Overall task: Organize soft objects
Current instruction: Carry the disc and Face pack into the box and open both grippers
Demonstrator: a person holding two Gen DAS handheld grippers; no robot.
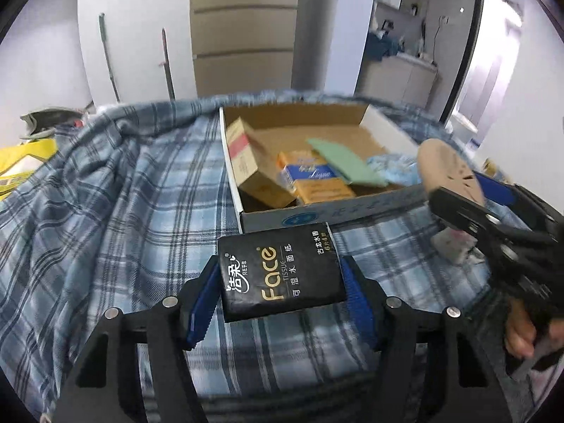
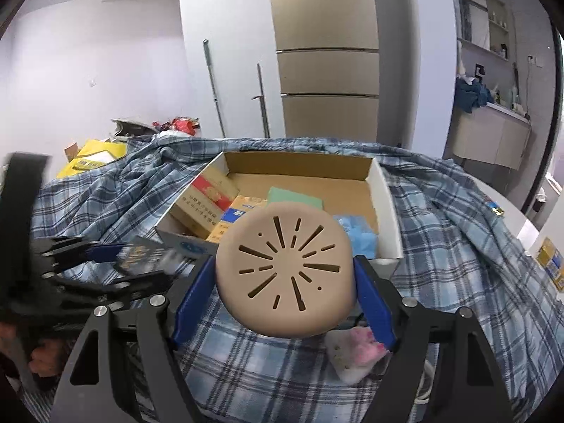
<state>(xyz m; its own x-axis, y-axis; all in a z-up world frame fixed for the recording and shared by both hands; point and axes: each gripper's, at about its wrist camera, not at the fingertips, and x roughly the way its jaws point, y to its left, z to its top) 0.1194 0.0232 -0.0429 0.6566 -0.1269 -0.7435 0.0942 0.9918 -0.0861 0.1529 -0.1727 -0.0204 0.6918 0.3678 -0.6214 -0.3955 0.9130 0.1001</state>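
My left gripper (image 1: 280, 276) is shut on a black "Face" tissue pack (image 1: 282, 275), held just in front of the cardboard box (image 1: 317, 211). My right gripper (image 2: 283, 282) is shut on a round beige soft bun toy (image 2: 283, 271) with dark slits, held near the box's front right; the toy also shows in the left wrist view (image 1: 449, 171). The box (image 2: 386, 197) holds a tan carton (image 1: 246, 162), an orange and blue tissue pack (image 1: 310, 179), a green sponge (image 1: 343, 162) and a light blue packet (image 1: 394, 167).
A blue plaid cloth (image 1: 123, 194) covers the table. A white and pink soft item (image 2: 356, 352) lies on the cloth below the right gripper. Yellow bags (image 2: 93, 157) lie at the far left. A yellow pack (image 2: 551, 261) sits at the right edge.
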